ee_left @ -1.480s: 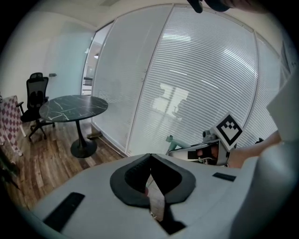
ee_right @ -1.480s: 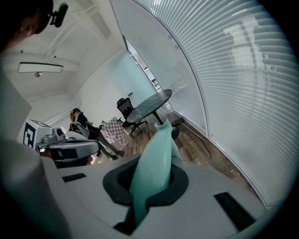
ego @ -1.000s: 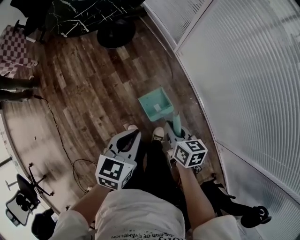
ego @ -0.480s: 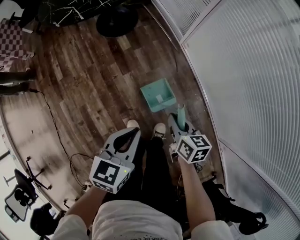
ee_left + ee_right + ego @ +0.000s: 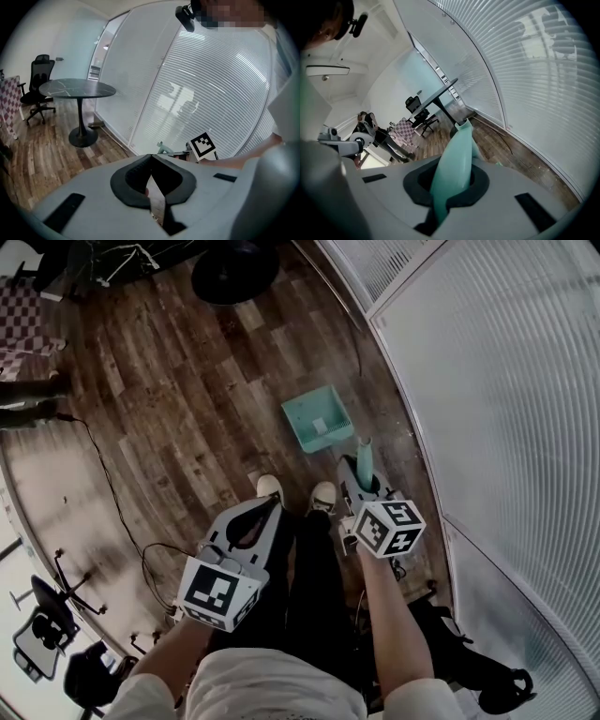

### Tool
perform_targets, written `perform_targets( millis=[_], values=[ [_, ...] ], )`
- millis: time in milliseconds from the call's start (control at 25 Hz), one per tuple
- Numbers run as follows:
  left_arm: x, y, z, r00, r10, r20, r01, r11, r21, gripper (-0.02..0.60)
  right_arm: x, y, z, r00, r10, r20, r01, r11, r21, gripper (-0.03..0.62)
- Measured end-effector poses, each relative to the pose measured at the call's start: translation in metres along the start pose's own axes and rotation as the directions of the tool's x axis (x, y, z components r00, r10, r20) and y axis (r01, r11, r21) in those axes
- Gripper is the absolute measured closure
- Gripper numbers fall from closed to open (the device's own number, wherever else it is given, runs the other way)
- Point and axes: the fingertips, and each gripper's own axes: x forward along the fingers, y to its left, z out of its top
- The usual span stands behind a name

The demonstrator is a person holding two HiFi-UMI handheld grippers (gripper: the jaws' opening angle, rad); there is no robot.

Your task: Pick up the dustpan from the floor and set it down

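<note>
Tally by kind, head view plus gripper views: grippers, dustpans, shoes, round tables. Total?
grippers: 2 (left gripper, right gripper)
dustpan: 1
shoes: 2
table: 1
total: 6

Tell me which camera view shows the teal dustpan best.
The head view: the whole dustpan shows, tray and handle together, the handle in the right gripper. The right gripper view shows mostly the handle clamped between the jaws. The left gripper view catches just a teal sliver.
</note>
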Motion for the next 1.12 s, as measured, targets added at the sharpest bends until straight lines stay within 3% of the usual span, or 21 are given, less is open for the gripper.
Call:
perform_targets(
  millis=[800,1120],
  values=[
    [0.009,0.01,-0.002,1.0,0.005,-0.015,-0.006,1.0,-0.023,0.558,0.025,-0.021,-0.019,0.999,-0.037,-0.013,0.037,0.999,0.008,0.572],
    [0.011,0.004,-0.003,1.0,0.001,-0.015,-0.001,1.0,-0.024,0.558,0.021,-0.023,-0.031,0.997,-0.041,-0.066,0.041,0.999,-0.004,0.571]
  ],
)
